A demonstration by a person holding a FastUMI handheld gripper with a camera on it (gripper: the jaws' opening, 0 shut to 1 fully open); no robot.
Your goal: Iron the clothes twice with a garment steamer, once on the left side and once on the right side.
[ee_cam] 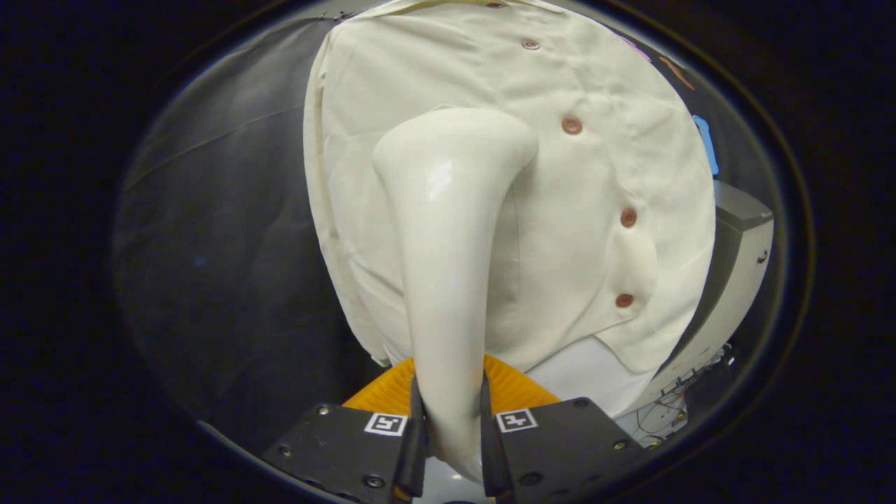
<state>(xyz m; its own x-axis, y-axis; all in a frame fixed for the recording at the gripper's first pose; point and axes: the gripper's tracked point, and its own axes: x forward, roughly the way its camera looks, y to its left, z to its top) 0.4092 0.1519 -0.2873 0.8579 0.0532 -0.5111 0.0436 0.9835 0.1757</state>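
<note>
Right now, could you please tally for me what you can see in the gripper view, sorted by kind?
Garment steamer, its handle clamped in the shut gripper: 1
Cream shirt hanging just beyond the steamer head: 1
Reddish buttons on the shirt, the clearest here: 5
Grey-and-white box beside the shirt: 1
Total: 8

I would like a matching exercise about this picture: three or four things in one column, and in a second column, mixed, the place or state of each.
Things:
1. garment steamer
2. shirt
3. buttons
4. gripper

Places or states:
A. in a row down the shirt front, beside the steamer's head
B. shut on the steamer's handle
C. hangs beyond the fingers, behind the steamer
D. held between the fingers, its head against the cloth

Pairs: 1-D, 2-C, 3-A, 4-B
</note>
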